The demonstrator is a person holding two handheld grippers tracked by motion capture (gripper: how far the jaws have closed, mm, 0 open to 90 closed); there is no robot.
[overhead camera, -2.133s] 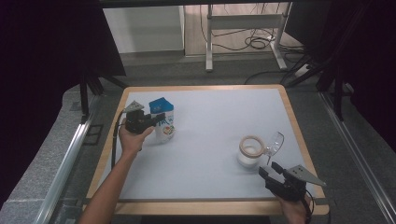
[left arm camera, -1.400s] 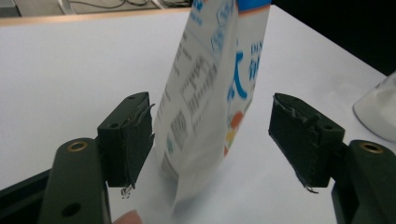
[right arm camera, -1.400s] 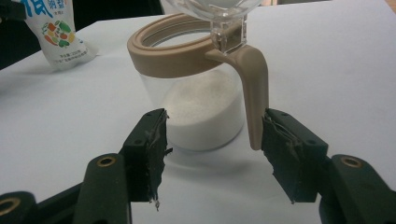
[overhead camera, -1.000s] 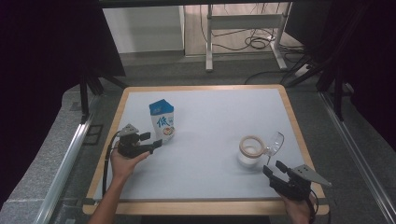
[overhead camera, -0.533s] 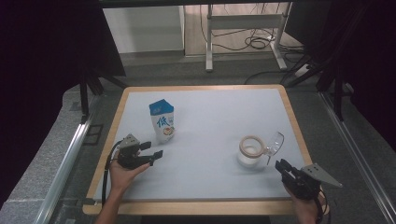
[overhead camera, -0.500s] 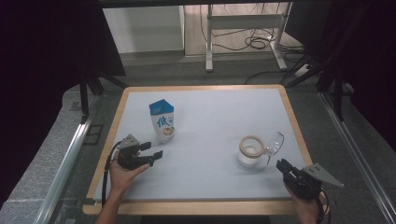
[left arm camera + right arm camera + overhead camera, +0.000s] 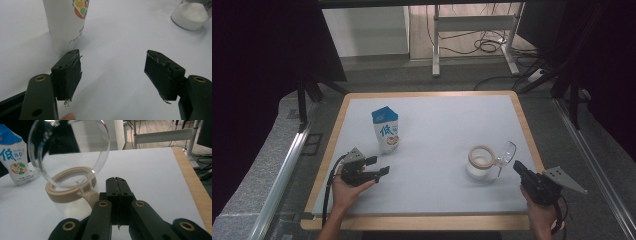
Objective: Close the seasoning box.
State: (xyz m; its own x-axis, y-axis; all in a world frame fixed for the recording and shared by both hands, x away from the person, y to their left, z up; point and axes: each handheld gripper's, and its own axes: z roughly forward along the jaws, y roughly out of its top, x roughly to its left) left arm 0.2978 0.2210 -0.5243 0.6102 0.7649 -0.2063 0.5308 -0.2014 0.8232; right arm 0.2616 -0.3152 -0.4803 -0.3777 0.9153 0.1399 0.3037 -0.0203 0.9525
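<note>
One carton, one jar, two grippers on one white table.

High view: the salt carton [image 7: 385, 129] stands upright left of centre; the left gripper [image 7: 379, 167] lies just in front of it. The single glass jar [image 7: 481, 161], lid [image 7: 507, 151] flipped up, stands just beside the right gripper [image 7: 517, 167] on the table [image 7: 442, 120].
Left gripper view: jaws spread wide, empty, carton base ahead.
Right gripper view: jaws pressed together, holding nothing, beside the jar.
</note>
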